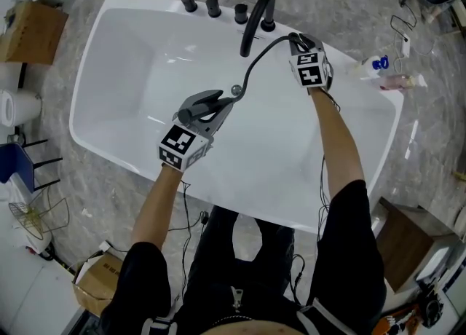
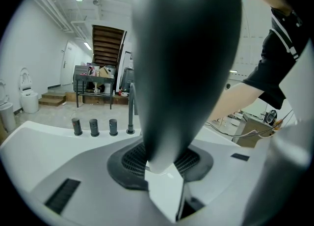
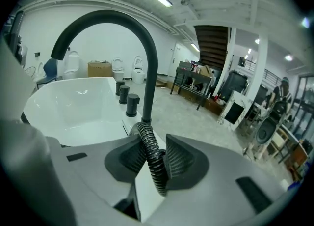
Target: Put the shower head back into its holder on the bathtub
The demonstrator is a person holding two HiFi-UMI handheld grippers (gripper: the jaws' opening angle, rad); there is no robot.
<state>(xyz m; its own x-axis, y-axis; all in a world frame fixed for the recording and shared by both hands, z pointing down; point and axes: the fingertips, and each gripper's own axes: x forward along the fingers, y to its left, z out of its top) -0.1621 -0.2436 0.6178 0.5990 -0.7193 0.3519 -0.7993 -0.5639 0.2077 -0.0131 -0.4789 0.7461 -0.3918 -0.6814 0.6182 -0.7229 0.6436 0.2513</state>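
Here, your left gripper [image 1: 220, 103] has its jaws clamped on the dark shower head [image 1: 195, 109], which hangs over the white bathtub [image 1: 138, 71], out of its holder. In the left gripper view the shower head [image 2: 186, 63] rises from between the jaws and fills the middle of the frame. Its upper end is cut off at the top edge, and it hides most of the room beyond the jaws. To its left, beyond the jaws, three short dark knobs [image 2: 93, 127] stand on the tub rim.

The ribbed hose [image 1: 255, 60] runs from the shower head to your right gripper [image 1: 296, 40], just beside the curved spout [image 1: 256, 14]. In the right gripper view the jaws stand a little apart, with the hose [image 3: 151, 156] running loosely between the pads [image 3: 182, 158]. The hose's lower end drops out of sight behind the gripper body, and the spout [image 3: 142, 48] stands directly ahead of the jaws. You cannot tell which rim fitting is the holder.

The only print that shows clearly is the black-and-white square markers on each cube [image 1: 182, 146], which are patterns rather than words. The label on the blue-capped bottle [image 1: 375, 65], on the rim to the right of the right jaws, is too small to read.
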